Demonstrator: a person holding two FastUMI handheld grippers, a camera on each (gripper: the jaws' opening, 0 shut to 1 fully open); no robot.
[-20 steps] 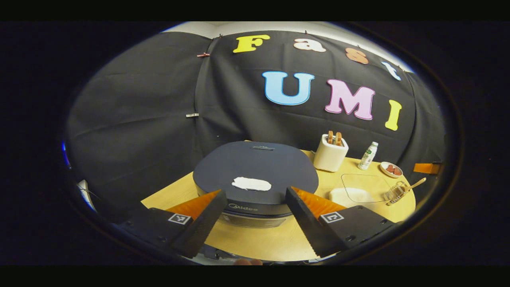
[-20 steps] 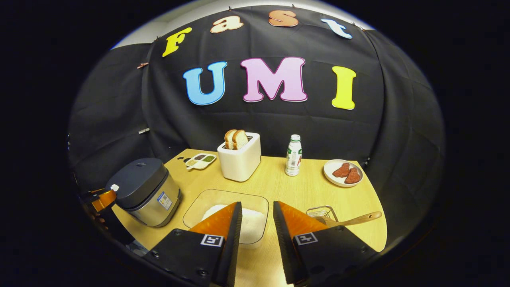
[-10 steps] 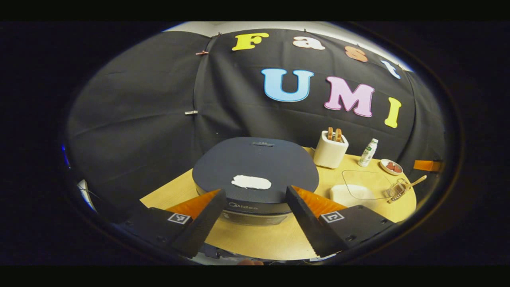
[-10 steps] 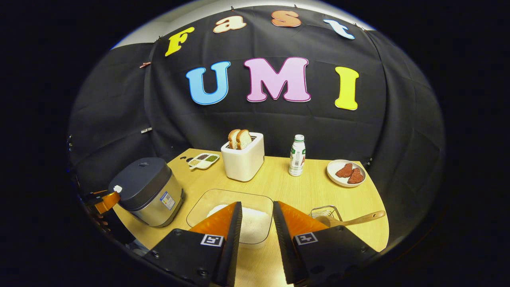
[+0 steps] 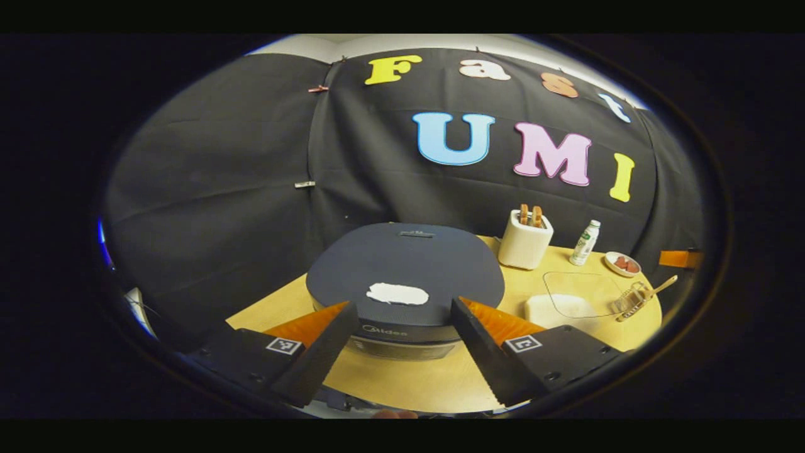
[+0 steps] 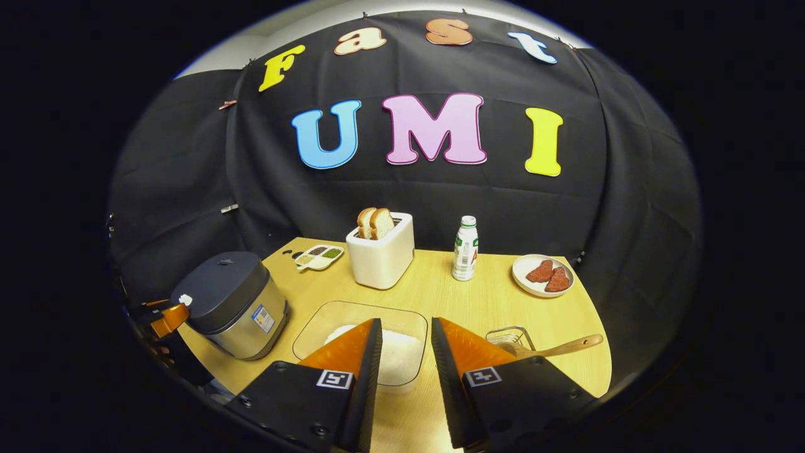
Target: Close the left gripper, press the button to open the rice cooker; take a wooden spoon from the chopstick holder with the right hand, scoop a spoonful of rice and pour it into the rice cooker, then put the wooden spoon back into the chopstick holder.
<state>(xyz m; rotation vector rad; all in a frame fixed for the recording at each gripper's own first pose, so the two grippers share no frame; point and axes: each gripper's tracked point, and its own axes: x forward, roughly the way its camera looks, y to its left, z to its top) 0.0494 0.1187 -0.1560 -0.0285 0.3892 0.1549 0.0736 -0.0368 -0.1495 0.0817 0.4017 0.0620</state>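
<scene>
The rice cooker (image 5: 402,264) stands with its dark lid down, a white button (image 5: 397,293) at the lid's near edge. My left gripper (image 5: 402,309) is open, one finger on each side of the cooker's front, just short of the button. In the right gripper view the cooker (image 6: 229,302) is at the left, with the left gripper (image 6: 160,318) at its near side. My right gripper (image 6: 405,327) hovers open and empty over a glass dish (image 6: 314,327) of white rice (image 6: 402,355). A wooden spoon (image 6: 563,346) lies in the wire chopstick holder (image 6: 510,335), to its right.
A white toaster (image 6: 380,255) with bread, a small bottle (image 6: 465,248) and a plate (image 6: 534,286) of red pieces line the back of the wooden table (image 6: 465,302). A small divided tray (image 6: 319,255) sits behind the cooker. Black cloth walls the table.
Both views sway only slightly. Neither gripper's jaws have changed and nothing on the table has moved.
</scene>
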